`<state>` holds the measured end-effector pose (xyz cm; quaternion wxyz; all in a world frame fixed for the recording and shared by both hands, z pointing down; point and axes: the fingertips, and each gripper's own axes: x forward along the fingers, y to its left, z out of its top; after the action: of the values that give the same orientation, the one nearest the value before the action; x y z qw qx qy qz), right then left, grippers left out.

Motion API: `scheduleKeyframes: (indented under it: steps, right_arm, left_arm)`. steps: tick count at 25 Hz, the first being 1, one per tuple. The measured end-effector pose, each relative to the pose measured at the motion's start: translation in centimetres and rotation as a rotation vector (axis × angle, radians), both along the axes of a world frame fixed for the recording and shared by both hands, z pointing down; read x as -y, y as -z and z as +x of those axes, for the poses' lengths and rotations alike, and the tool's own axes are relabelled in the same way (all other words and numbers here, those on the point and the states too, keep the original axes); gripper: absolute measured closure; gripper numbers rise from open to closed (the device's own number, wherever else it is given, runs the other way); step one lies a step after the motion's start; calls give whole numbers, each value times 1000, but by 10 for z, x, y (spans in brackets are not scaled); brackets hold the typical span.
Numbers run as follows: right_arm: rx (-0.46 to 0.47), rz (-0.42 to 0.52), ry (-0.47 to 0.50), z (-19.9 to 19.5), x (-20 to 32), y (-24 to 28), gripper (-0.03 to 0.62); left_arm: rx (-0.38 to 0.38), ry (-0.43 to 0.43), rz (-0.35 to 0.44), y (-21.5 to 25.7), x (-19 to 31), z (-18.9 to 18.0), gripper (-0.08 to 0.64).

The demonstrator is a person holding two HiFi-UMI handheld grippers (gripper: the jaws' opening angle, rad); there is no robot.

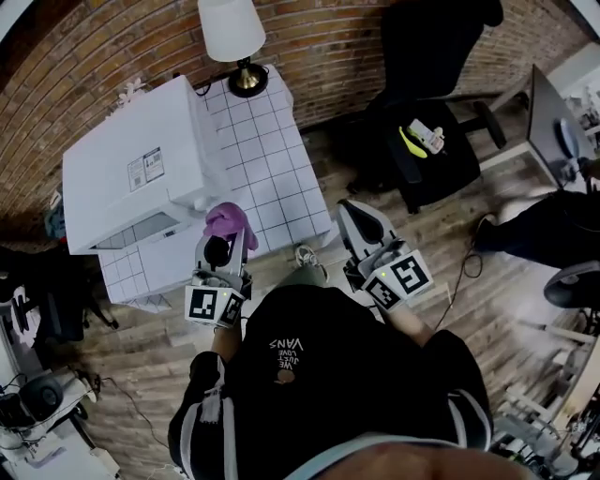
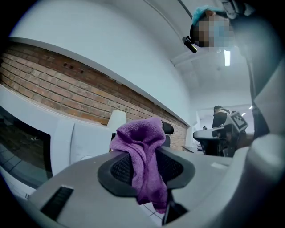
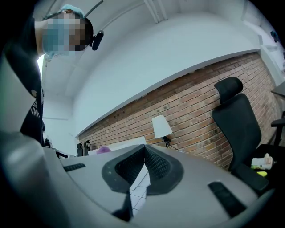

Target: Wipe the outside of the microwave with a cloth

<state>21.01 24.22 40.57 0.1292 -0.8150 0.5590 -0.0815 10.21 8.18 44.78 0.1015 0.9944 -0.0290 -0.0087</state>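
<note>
Purple cloth (image 1: 229, 223): 1; white microwave (image 1: 105, 150): 1

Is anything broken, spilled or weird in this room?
Nothing looks broken or spilled. The microwave and lamp stand upright on the tiled table. The only oddity: small yellow and white things left on the black chair seat.

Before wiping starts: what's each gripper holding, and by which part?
Left gripper pinches the purple cloth mid-length, bunch above, tail below. Right gripper: shut, empty.

White tiled table (image 1: 274, 178), white microwave (image 1: 131, 164) on its left part, lamp (image 1: 232, 28) at its far edge
</note>
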Motion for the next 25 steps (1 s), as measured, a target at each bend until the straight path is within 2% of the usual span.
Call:
scheduleKeyframes:
  steps: [6, 14, 18, 23, 25]
  right_arm:
    - [-2, -17, 87, 60, 20, 12, 595]
    - [33, -14, 285, 86, 71, 11, 595]
    - [30, -14, 412, 100, 100, 9, 594]
    - [34, -30, 613, 116, 127, 9, 595]
    - [30, -41, 683, 124, 135, 8, 595]
  left_arm:
    - [-23, 39, -11, 12, 0, 59, 428]
    - [-34, 159, -55, 17, 16, 84, 428]
    - [-3, 276, -97, 7, 24, 88, 428]
    - [-34, 441, -67, 7, 29, 96, 428]
    - [-49, 497, -90, 4, 30, 102, 428]
